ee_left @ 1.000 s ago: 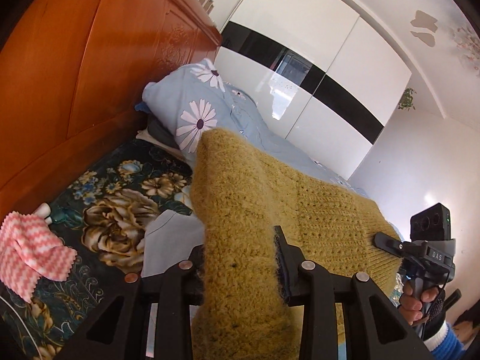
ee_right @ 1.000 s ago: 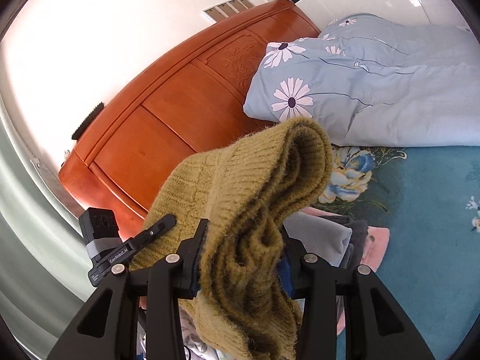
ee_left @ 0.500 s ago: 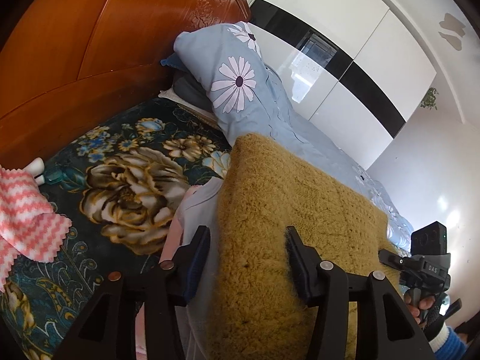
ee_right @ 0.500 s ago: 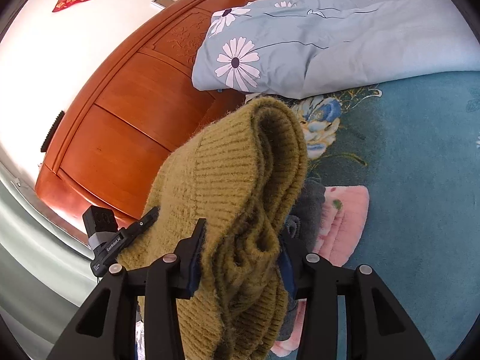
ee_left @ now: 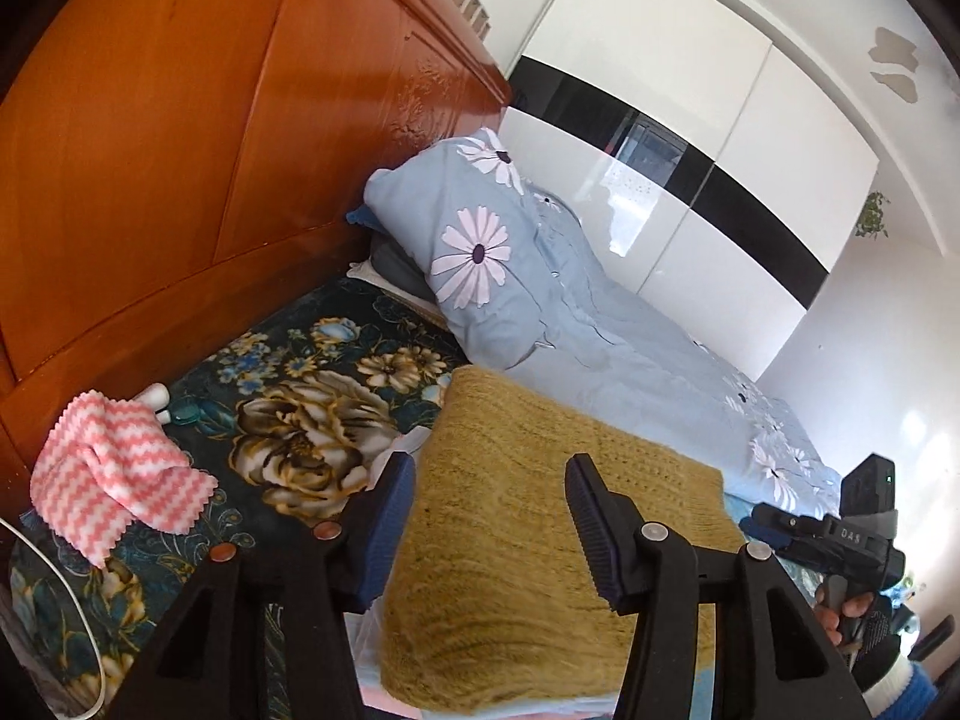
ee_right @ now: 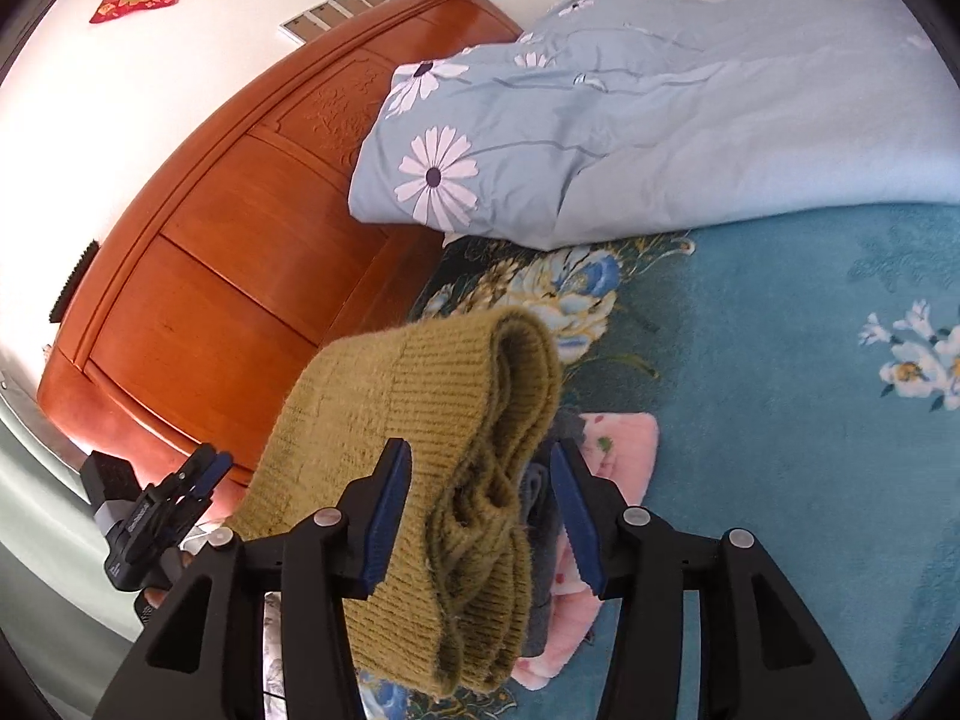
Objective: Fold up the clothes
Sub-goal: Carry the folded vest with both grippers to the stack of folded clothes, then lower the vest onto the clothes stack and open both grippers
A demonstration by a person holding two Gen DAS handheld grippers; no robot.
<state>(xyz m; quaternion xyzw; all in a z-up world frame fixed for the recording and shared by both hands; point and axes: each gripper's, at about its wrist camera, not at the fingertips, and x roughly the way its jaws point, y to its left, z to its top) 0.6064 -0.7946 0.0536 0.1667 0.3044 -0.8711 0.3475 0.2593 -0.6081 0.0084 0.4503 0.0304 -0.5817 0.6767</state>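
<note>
Mustard sweater point(ee_left: 540, 564), folded, was laid on a clothes pile point(ee_right: 606, 450) near the bed's headboard edge; both grippers point(ee_left: 492, 516) point(ee_right: 480, 510) were spread open, holding nothing. Withdrawal seemed due.

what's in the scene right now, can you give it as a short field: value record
surface: bed with floral blanket
garment: folded mustard knit sweater, lying on a pile of other clothes
left gripper: open, jaws either side of the sweater
right gripper: open, jaws astride the sweater's end
nearby: pink zigzag cloth, blue daisy duvet
backdrop: wooden headboard
</note>
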